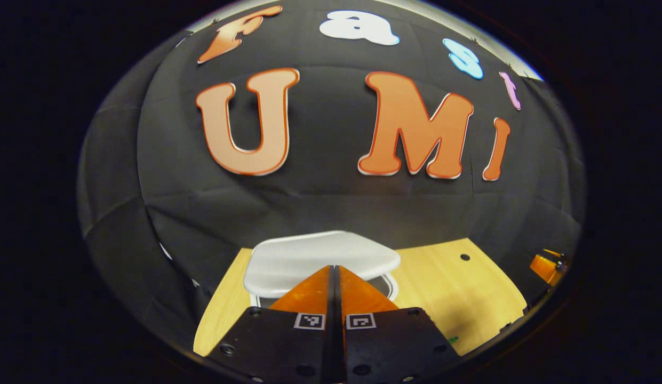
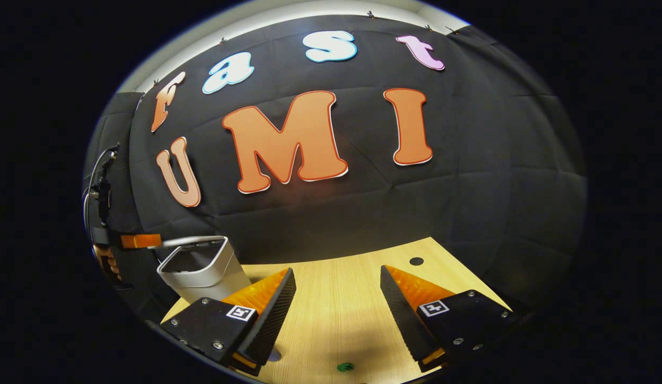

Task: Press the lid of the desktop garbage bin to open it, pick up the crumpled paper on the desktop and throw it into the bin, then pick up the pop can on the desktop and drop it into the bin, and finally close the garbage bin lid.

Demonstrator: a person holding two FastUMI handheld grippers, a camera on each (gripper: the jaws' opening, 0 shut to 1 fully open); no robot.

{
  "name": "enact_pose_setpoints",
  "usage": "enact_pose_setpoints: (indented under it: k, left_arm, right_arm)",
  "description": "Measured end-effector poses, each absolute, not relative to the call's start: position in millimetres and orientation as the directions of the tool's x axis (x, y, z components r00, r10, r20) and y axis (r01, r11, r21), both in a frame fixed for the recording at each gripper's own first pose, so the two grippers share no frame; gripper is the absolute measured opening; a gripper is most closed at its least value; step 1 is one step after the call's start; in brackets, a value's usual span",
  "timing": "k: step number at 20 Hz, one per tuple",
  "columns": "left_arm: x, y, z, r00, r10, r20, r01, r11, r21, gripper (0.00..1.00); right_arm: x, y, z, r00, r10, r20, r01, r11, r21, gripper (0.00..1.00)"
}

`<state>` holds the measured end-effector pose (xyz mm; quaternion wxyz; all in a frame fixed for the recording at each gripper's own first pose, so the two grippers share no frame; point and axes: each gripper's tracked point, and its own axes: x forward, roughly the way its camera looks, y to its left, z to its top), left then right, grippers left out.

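The desk [image 2: 352,277] carries the garbage bin [image 2: 202,272] at far left, its lid [image 1: 320,258] partly raised. The left gripper [image 1: 334,269], jaws pressed together, sits at the lid: closing seems underway; next, press down. The right gripper [image 2: 336,288] hovers with jaws spread, holding nothing.

This is a staged recording booth, not a lived-in room. A black cloth wall [image 2: 331,213] hangs directly behind a pale wooden desktop [image 2: 341,298]. On that desktop, at its left end against the cloth, stands 1 small white garbage bin [image 2: 200,272], a household prop.
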<state>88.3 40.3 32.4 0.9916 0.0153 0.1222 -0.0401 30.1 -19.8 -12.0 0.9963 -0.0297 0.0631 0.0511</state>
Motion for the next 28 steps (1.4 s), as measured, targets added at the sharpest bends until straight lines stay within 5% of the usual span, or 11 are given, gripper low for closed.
enact_pose_setpoints:
  k: [2, 7, 19, 22, 26, 28]
  left_arm:
    - [79.3, 31.6, 48.5, 0.980, -0.081, -0.183, 0.087, 0.996, 0.025, 0.06]
    - [49.7, 17.4, 90.9, 0.997, -0.078, 0.020, 0.078, 0.997, 0.016, 0.00]
    - [25.0, 34.7, 80.2, 0.996, 0.066, 0.061, -0.066, 0.998, 0.009, 0.02]
    - [24.3, 34.3, 72.3, 0.997, 0.047, 0.063, -0.044, 0.998, -0.039, 0.12]
    - [28.0, 31.9, 57.2, 0.999, 0.040, 0.036, -0.040, 0.999, -0.020, 0.71]
    - [28.1, 29.9, 53.9, 0.999, 0.029, 0.035, -0.029, 1.000, -0.006, 0.82]
  right_arm:
    - [27.6, -14.2, -10.4, 0.986, 0.116, -0.124, -0.123, 0.991, -0.054, 0.95]
    - [22.0, -7.1, -9.5, 0.983, 0.141, -0.118, -0.150, 0.986, -0.071, 0.95]
    - [12.3, 9.9, -2.3, 0.979, 0.187, -0.080, -0.199, 0.959, -0.200, 0.95]
    - [13.9, 4.4, -7.1, 0.980, 0.178, -0.092, -0.193, 0.962, -0.193, 0.95]
    - [16.2, -2.8, -22.2, 0.976, 0.166, -0.139, -0.188, 0.969, -0.158, 0.95]
    - [16.0, -5.1, -30.7, 0.974, 0.161, -0.160, -0.187, 0.968, -0.167, 0.95]
